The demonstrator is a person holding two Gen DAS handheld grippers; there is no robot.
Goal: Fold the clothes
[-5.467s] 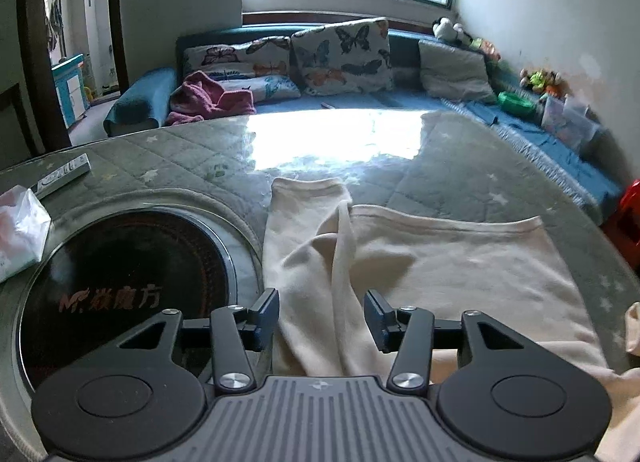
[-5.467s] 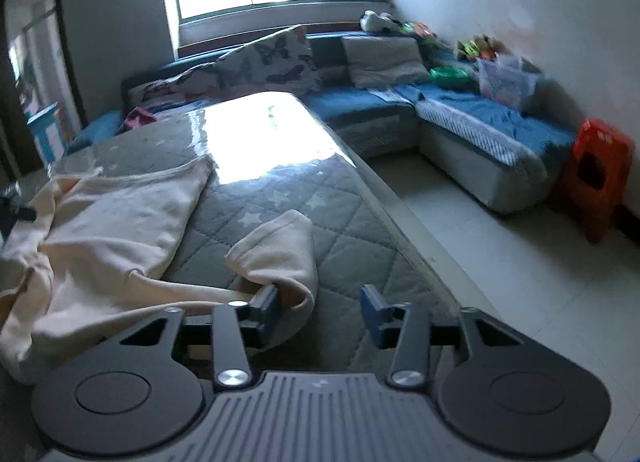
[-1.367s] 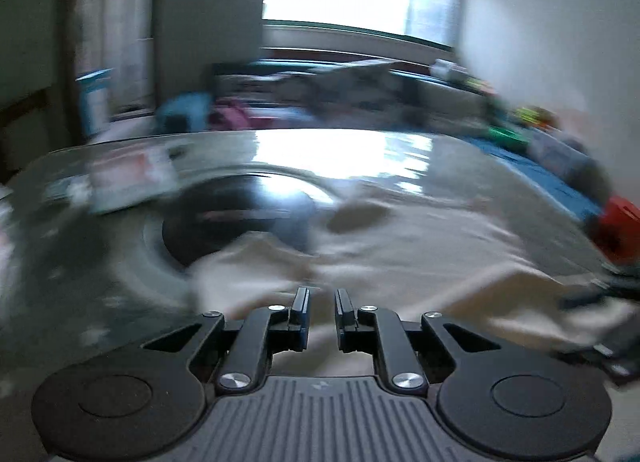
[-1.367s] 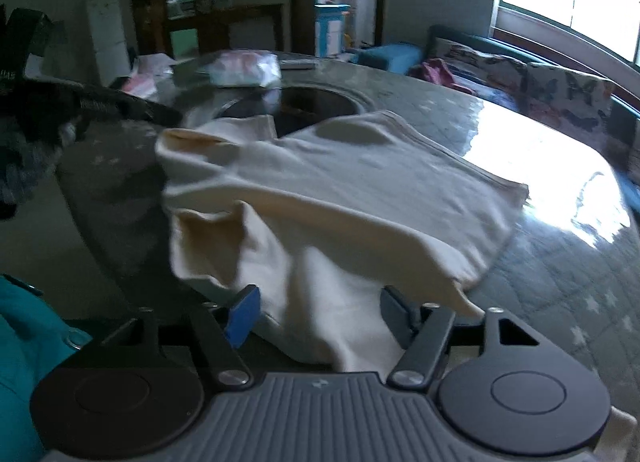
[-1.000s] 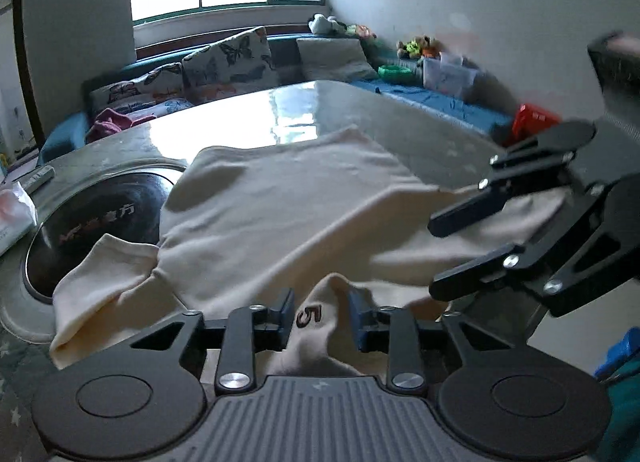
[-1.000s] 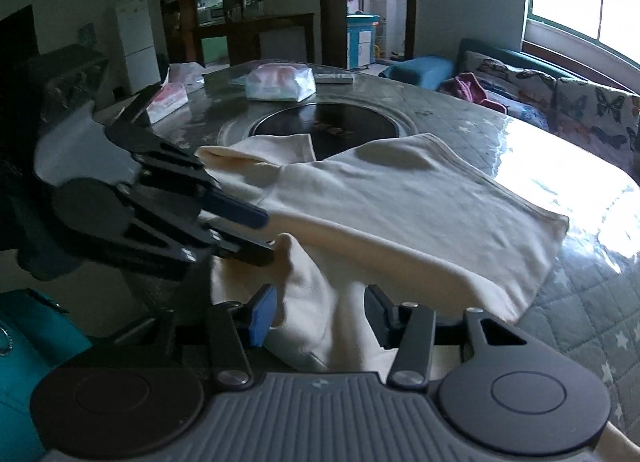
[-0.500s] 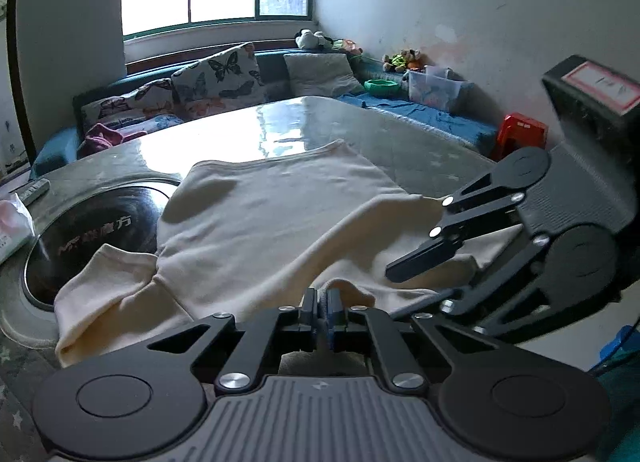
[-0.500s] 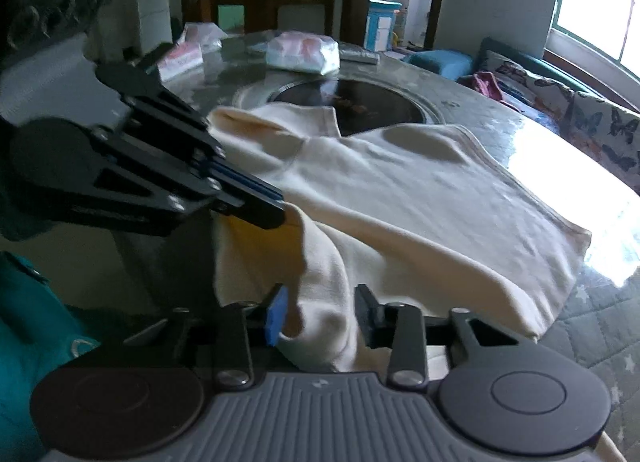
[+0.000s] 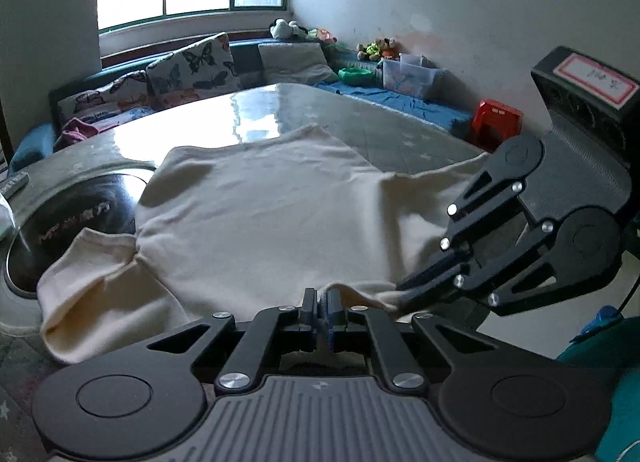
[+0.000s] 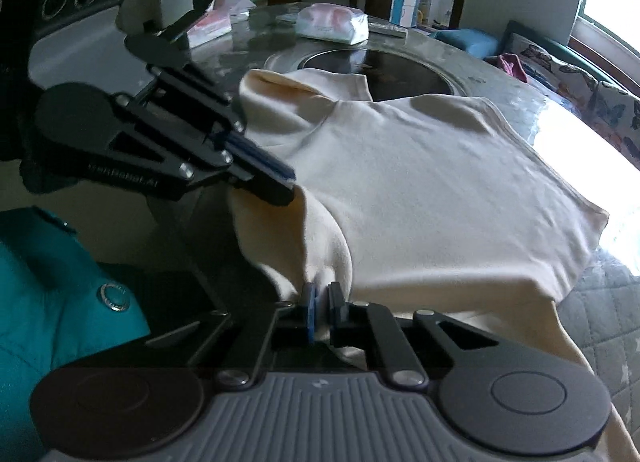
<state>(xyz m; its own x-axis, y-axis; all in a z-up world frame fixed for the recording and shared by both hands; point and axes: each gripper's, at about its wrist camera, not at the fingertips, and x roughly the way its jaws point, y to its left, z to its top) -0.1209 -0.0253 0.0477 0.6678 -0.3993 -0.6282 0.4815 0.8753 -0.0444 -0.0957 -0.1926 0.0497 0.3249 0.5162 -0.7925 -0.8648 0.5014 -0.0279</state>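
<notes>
I read both tools as fully clamped. The left gripper [image 9: 321, 304] has its pads pressed together on the near edge of the cream shirt [image 9: 256, 214], with a thin ridge of cloth rising between the tips. The right gripper [image 10: 322, 302] is likewise closed tight on the shirt's near edge, a bunched fold of fabric pinched between its blue pad and the black one.

Landmark: the round dark hotplate [image 10: 384, 70] set into the table [image 9: 400, 130].

- The cream shirt lies spread on the table, on the near side of the hotplate; one sleeve [image 9: 92, 262] overlaps the hotplate's rim.
- Seen from the left wrist, the right gripper sits at the shirt edge far from the hotplate, to the right.
- Seen from the right wrist, the left gripper [image 10: 280, 186] holds the shirt edge nearer the hotplate, to the left.
- A plastic-wrapped tissue pack [image 10: 332, 24] rests on the table beyond the hotplate.
- A teal garment [image 10: 52, 294] on the person appears at the near left, off the table.
</notes>
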